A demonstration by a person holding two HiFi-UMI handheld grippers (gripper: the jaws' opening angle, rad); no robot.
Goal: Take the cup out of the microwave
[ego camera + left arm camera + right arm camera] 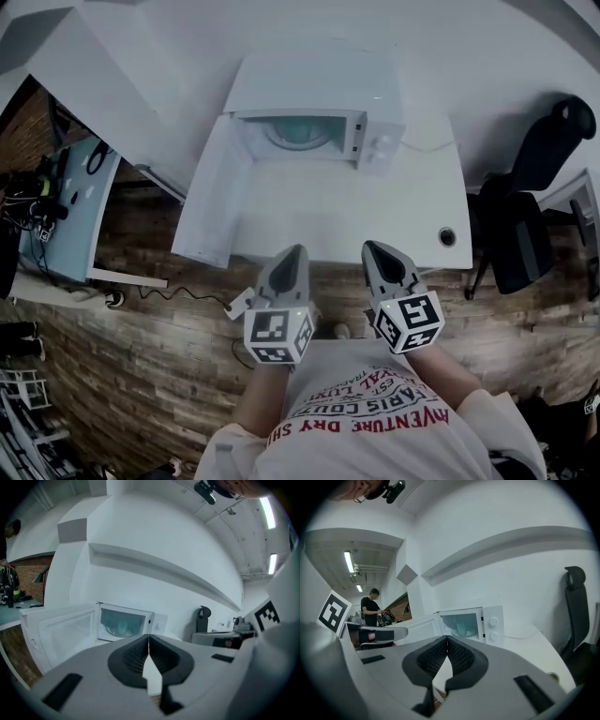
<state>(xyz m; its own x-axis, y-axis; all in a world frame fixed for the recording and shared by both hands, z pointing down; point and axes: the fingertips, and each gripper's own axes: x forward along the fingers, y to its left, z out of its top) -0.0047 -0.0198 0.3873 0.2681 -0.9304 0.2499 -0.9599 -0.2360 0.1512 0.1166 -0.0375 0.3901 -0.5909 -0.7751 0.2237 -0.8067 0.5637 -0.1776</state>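
A white microwave (319, 89) stands at the back of a white table (394, 220), its door (211, 202) swung wide open to the left. Inside, a pale cup (123, 628) stands on the glass turntable (298, 134); the right gripper view also has the cup (461, 629). My left gripper (298, 251) and right gripper (372, 246) hover side by side over the table's front edge, well short of the microwave. Both point toward it. The left gripper (149, 637) is shut and empty, and the right gripper (447, 638) is shut and empty too.
A black office chair (539, 187) stands right of the table. A round cable hole (447, 236) sits near the table's front right corner. A second desk (66, 206) with clutter is at the left, cables (187, 295) lie on the wooden floor, and a person (371, 607) stands far off.
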